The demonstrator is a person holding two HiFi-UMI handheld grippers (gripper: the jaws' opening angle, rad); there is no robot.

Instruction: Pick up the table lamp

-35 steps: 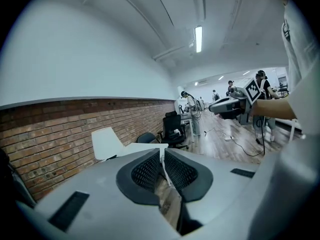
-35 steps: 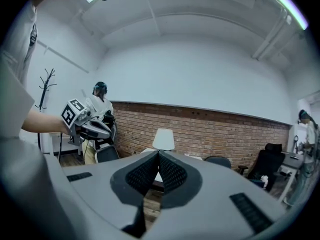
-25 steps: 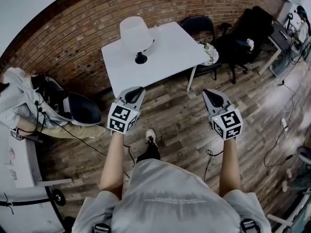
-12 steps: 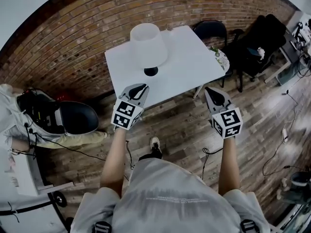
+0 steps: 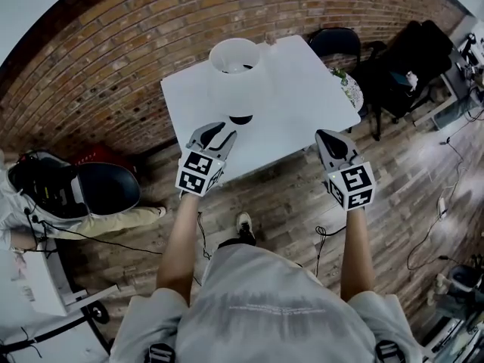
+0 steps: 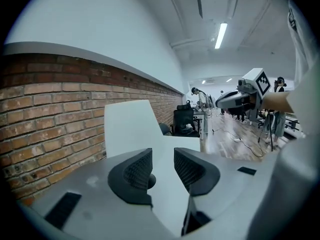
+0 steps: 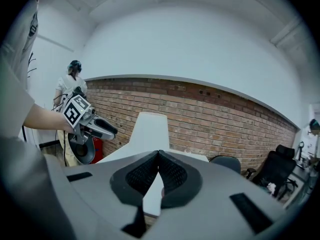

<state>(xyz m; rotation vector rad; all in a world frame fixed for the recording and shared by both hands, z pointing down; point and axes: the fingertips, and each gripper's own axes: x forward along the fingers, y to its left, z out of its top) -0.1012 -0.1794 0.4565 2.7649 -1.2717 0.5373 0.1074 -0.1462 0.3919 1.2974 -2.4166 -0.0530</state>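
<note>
Hovering at table (image 5: pixel 306 89) edge: left gripper (image 5: pixel 217 130) just opened, empty; right gripper (image 5: pixel 325 135) closed

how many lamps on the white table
1. The table lamp stands on the white table, toward the brick-wall side, just ahead of the left gripper. No other lamp shows in any view.

A white surface (image 5: pixel 302 97) stands against a brick wall (image 5: pixel 113 66) on a wood-plank floor (image 5: pixel 280 203). A black chair (image 5: pixel 336 42) is behind its far right corner, and a patterned round thing (image 5: pixel 349 89) is just beside its right edge. A person (image 5: pixel 98 224) is at left, near a red thing (image 5: pixel 102 157). Cables (image 5: pixel 431 233) trail over the floor at right.
</note>
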